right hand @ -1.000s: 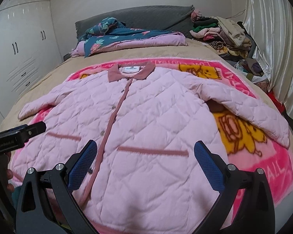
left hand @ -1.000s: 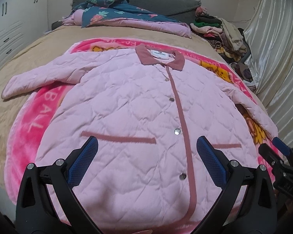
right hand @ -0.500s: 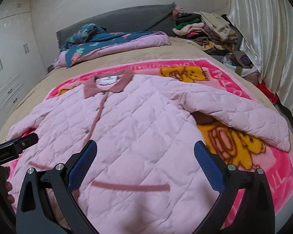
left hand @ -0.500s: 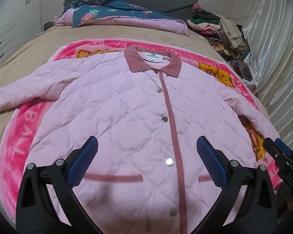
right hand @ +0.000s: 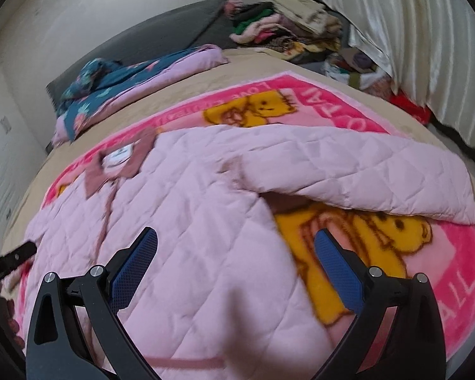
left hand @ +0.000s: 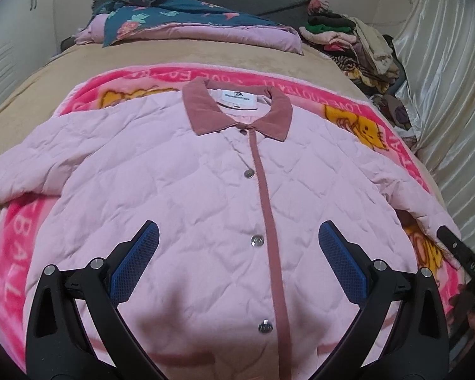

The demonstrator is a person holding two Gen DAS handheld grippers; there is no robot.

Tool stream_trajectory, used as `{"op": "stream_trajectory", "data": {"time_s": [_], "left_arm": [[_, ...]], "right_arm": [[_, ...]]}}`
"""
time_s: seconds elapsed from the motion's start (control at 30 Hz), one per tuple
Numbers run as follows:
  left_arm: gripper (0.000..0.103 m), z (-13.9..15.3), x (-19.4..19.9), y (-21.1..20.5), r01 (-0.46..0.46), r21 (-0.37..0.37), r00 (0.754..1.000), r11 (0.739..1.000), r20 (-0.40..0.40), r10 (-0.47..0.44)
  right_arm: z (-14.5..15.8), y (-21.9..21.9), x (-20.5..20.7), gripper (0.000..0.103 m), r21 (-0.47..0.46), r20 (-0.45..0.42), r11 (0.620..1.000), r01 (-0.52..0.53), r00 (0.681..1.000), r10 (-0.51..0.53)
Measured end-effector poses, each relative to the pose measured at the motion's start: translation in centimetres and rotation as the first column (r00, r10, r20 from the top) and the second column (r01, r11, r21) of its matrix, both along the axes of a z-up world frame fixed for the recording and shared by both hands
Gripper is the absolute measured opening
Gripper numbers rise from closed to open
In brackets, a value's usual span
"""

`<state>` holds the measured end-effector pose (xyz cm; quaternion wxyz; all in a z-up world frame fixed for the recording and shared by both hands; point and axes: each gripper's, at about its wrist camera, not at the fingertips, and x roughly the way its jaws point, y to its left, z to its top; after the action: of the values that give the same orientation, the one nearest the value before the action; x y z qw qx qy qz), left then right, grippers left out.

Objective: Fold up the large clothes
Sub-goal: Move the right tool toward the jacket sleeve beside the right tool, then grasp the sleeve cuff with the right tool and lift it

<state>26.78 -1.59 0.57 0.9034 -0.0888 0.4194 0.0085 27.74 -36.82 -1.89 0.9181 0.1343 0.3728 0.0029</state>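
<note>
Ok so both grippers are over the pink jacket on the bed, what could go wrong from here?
The quilted pink jacket is thick, so a pinch by the open right gripper might also catch the pink blanket beneath. The right sleeve lies near the bed's edge and could slide off. The right view is blurred, so aim may suffer.

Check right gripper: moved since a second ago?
Yes. The right gripper has swung right: the jacket's collar has slid left in its view, and the sleeve now sits ahead. Jaws open.
</note>
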Motion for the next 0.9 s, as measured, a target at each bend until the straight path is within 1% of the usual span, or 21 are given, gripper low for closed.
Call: {"op": "stream_trajectory", "data": {"time_s": [0.07,0.13,0.27,0.37,0.47,0.53,0.63,0.67,0.8,0.83,0.87,0.9], "left_arm": [[0.095,-0.4,0.8,-0.3,0.005,0.005,1.000,1.000,-0.009,-0.005],[0.095,-1.0,1.7,-0.4,0.006,-0.014,1.000,1.000,-0.021,-0.007],[0.095,-2.2,3.0,-0.3,-0.007,-0.015,0.999,1.000,-0.044,0.006],[0.095,-3.0,3.8,-0.4,-0.002,-0.015,0.998,1.000,-0.061,0.001],[0.095,-3.5,4.8,-0.4,-0.008,0.000,0.998,1.000,-0.069,0.008],[0.095,-3.9,5.5,-0.2,-0.018,-0.001,0.997,1.000,-0.075,0.018],[0.095,-4.3,6.4,0.3,-0.028,-0.008,0.996,1.000,-0.083,0.028],[0.095,-4.4,6.5,0.4,-0.034,-0.008,0.996,0.999,-0.082,0.033],[0.095,-4.5,7.3,1.9,-0.059,-0.030,0.995,0.998,-0.081,0.056],[0.095,-4.5,7.3,2.2,-0.068,-0.029,0.995,0.997,-0.079,0.066],[0.095,-4.4,7.4,2.5,-0.079,-0.029,0.994,0.996,-0.075,0.076],[0.095,-4.4,7.5,2.9,-0.090,-0.032,0.994,0.995,-0.071,0.087]], "right_arm": [[-0.7,-1.8,0.8,0.099,0.026,-0.018,0.998,0.053,0.998,-0.053],[-1.8,-4.0,1.6,0.099,0.077,-0.055,0.991,0.112,0.993,-0.108],[-3.5,-7.9,2.3,0.099,0.113,-0.099,0.968,0.223,0.972,-0.212],[-4.9,-10.6,2.4,0.099,0.133,-0.133,0.942,0.307,0.948,-0.290],[-6.3,-13.2,2.3,0.099,0.159,-0.168,0.910,0.383,0.919,-0.358],[-7.2,-14.7,2.1,0.099,0.167,-0.191,0.884,0.436,0.894,-0.405],[-8.7,-17.7,2.0,0.099,0.202,-0.219,0.832,0.517,0.852,-0.476],[-9.0,-18.4,2.0,0.099,0.206,-0.223,0.819,0.536,0.841,-0.494],[-9.8,-22.1,2.3,0.099,0.267,-0.208,0.749,0.607,0.795,-0.570],[-10.1,-23.3,2.2,0.098,0.300,-0.207,0.716,0.631,0.776,-0.596],[-10.3,-24.0,2.2,0.098,0.321,-0.208,0.696,0.643,0.764,-0.610],[-10.5,-24.9,2.1,0.096,0.347,-0.210,0.665,0.661,0.746,-0.632]]}}
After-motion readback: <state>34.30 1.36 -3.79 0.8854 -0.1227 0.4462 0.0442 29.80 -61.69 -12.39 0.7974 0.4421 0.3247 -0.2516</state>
